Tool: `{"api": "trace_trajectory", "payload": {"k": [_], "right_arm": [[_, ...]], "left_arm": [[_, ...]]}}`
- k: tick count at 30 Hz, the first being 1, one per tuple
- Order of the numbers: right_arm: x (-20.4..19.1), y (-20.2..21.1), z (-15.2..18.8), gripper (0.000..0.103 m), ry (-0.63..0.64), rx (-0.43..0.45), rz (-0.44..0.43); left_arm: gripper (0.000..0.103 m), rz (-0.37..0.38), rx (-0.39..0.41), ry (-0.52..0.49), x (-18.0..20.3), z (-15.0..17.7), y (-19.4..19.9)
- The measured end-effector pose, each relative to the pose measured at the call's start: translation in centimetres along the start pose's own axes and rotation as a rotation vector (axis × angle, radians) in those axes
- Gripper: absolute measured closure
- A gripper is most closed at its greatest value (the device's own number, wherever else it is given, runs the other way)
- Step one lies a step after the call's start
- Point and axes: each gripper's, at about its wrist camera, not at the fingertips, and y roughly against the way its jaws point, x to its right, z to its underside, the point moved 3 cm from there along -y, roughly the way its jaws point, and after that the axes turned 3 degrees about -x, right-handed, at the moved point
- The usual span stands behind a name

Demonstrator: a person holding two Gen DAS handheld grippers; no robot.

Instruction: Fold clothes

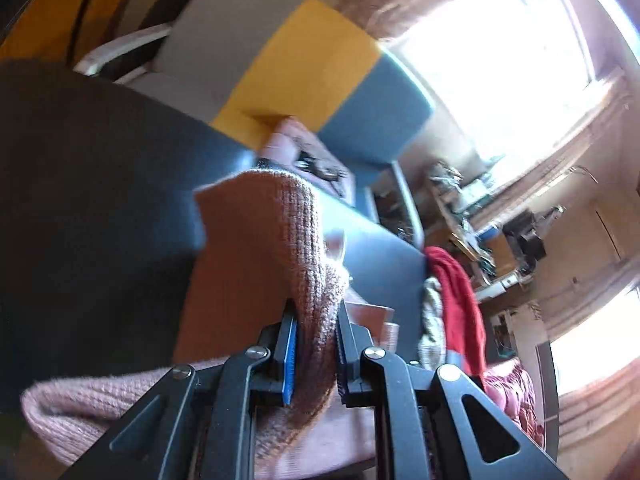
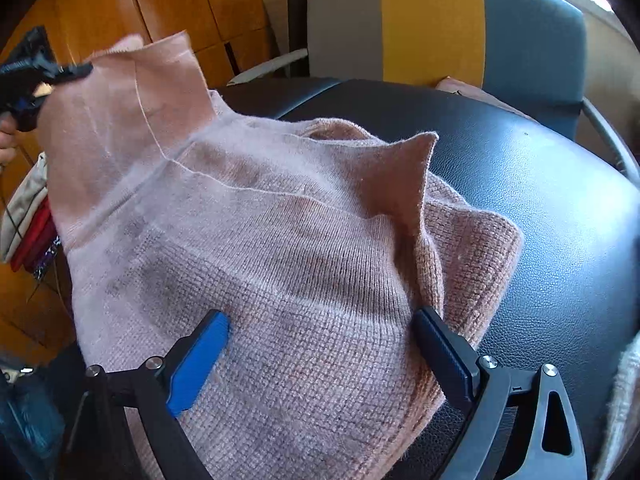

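Note:
A pink knit sweater [image 2: 280, 264] lies spread over a black leather table [image 2: 540, 208]. My right gripper [image 2: 320, 328] hovers open just above the sweater's near part, one blue pad on each side of the knit. At the far left of the right wrist view, my left gripper [image 2: 60, 74] holds a sleeve end lifted off the table. In the left wrist view that gripper [image 1: 316, 336] is shut on a thick fold of the pink sweater [image 1: 288, 240], which hangs and drapes below it.
A chair with grey, yellow and blue panels [image 2: 432, 24] stands behind the table. Red and beige clothes [image 1: 452, 300] hang off the table's edge. Wooden cabinets [image 2: 160, 4] fill the left background. A bright window [image 1: 500, 48] and cluttered shelves [image 1: 468, 204] lie beyond.

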Motion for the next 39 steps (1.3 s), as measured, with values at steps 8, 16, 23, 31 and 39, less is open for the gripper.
{"api": "trace_trajectory", "payload": {"k": [8, 16, 23, 31, 39], "right_arm": [[0.2, 0.5, 1.2, 0.005, -0.012, 0.071, -0.006], [1.7, 1.6, 2.4, 0.005, -0.079, 0.133, -0.105], [1.3, 2.0, 2.4, 0.005, -0.076, 0.145, -0.108], [0.8, 2.1, 3.1, 0.003, -0.049, 0.143, -0.086], [1.7, 1.9, 2.8, 0.003, -0.067, 0.151, -0.116]], "left_arm": [[0.089, 0.081, -0.085, -0.056, 9.0, 0.8, -6.8], [0.089, 0.055, -0.219, -0.082, 13.9, 3.7, -15.6], [0.089, 0.001, -0.354, -0.023, 12.0, 7.1, -22.8], [0.078, 0.074, -0.419, 0.026, 11.6, 7.6, -22.7], [0.072, 0.21, -0.285, 0.084, 8.0, 5.9, -14.8]]}}
